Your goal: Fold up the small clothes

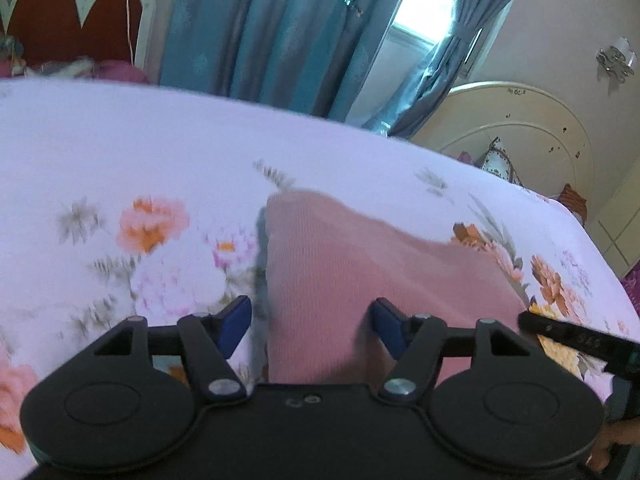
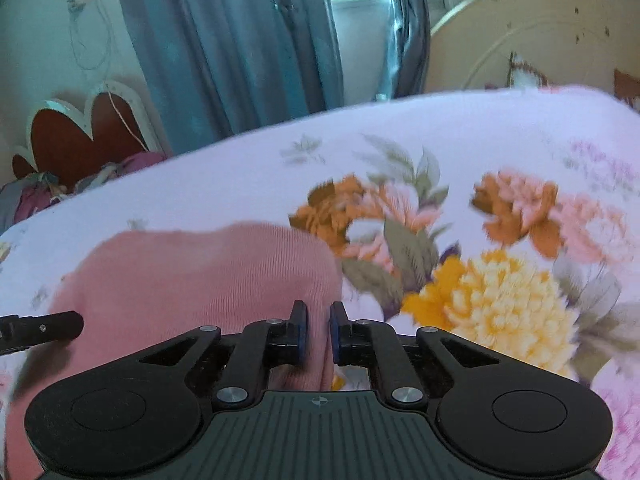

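A pink ribbed garment [image 1: 340, 264] lies on the floral bedsheet [image 1: 120, 140]. My left gripper [image 1: 311, 322] is open, its blue pads wide apart over the garment's near edge, with cloth lying between them. In the right wrist view the same garment [image 2: 192, 276] spreads to the left on the sheet [image 2: 440, 132]. My right gripper [image 2: 319, 330] is shut on the garment's right edge, a fold of pink cloth pinched between its pads. Each gripper's black finger shows at the edge of the other's view: the right finger [image 1: 576, 340], the left finger [image 2: 44, 326].
The bed's far edge runs across both views. Teal curtains [image 1: 280, 28] and a window stand behind it. A cream round headboard [image 1: 520, 132] with pillows is at the right. A red scalloped headboard [image 1: 76, 20] with bedding is at the far left.
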